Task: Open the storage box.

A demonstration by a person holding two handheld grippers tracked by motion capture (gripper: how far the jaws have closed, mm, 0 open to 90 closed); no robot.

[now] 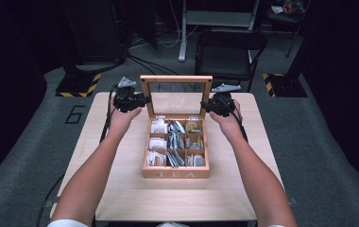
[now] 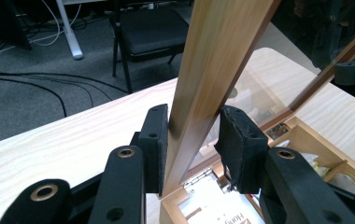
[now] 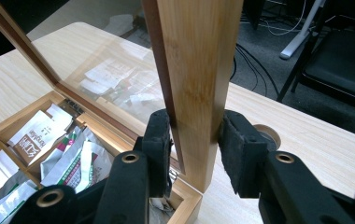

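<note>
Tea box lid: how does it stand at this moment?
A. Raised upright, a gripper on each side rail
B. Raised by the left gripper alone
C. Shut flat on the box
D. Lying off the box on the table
A. The lid stands upright behind the open tea box, with the left gripper on its left rail and the right gripper on its right rail.

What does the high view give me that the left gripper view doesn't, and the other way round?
High view: TEA lettering on the box front; right tongs gripping the right edge of the upright lid. Left gripper view: close-up of the left tongs clamped on the lid's frame, with a hinge below. Both: lid, tea packets, table.
</note>
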